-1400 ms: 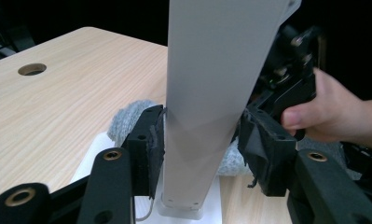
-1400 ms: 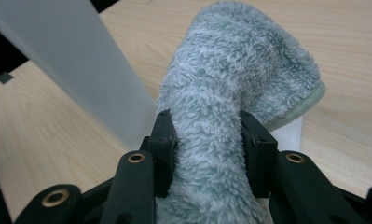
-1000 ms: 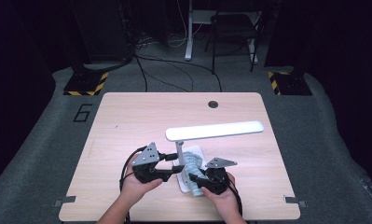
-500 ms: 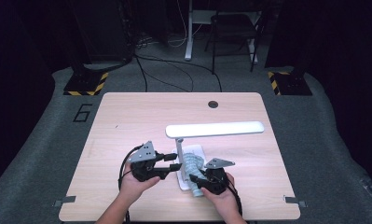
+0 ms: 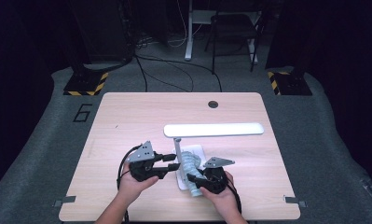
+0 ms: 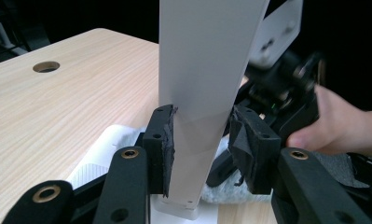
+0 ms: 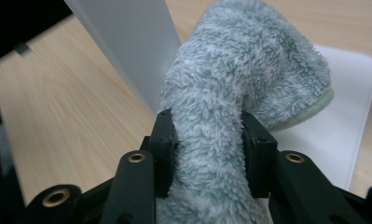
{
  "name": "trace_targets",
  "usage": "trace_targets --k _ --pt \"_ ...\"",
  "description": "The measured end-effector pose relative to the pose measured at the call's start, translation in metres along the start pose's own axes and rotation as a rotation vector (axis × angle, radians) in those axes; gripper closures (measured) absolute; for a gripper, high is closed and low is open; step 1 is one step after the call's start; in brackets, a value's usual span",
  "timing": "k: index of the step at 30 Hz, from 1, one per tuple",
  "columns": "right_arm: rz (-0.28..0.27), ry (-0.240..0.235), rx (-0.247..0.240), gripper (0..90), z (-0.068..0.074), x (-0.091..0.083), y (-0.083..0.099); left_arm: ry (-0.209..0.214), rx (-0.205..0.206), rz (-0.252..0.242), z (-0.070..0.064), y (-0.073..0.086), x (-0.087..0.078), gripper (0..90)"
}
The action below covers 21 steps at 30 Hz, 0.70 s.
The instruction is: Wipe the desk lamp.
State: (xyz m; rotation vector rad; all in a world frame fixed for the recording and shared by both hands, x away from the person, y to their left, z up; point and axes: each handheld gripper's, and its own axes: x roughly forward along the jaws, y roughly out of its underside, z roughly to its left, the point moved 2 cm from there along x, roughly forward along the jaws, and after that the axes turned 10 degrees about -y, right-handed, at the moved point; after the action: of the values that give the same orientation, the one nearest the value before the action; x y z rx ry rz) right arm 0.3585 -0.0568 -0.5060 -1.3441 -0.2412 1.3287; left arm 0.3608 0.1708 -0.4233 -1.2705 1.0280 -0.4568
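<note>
— Moved since a second ago? Barely; left gripper edged closer to lamp post, jaws apart around it, one pad touching.
— And right gripper? Clamped on fluffy cloth, draped over near lamp base.

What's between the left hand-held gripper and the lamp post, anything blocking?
Nothing visible. The left hand-held gripper already straddles the white lamp post, one jaw on each side; the left pad touches it, with a small gap at the other. The fluffy cloth sits behind the post on the lamp base, clamped by the right hand-held gripper.
</note>
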Motion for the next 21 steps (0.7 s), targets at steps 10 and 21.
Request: trace_targets --k 10,21 --pt "0.052 0.03 -0.029 63.3 -0.003 0.002 0.002 0.008 0.026 0.015 0.002 -0.001 -0.006 60.9" --pt "-0.093 -0.03 -0.08 63.4 0.031 -0.04 -0.045 -0.022 -0.002 -0.019 0.013 -0.003 -0.015 64.1"
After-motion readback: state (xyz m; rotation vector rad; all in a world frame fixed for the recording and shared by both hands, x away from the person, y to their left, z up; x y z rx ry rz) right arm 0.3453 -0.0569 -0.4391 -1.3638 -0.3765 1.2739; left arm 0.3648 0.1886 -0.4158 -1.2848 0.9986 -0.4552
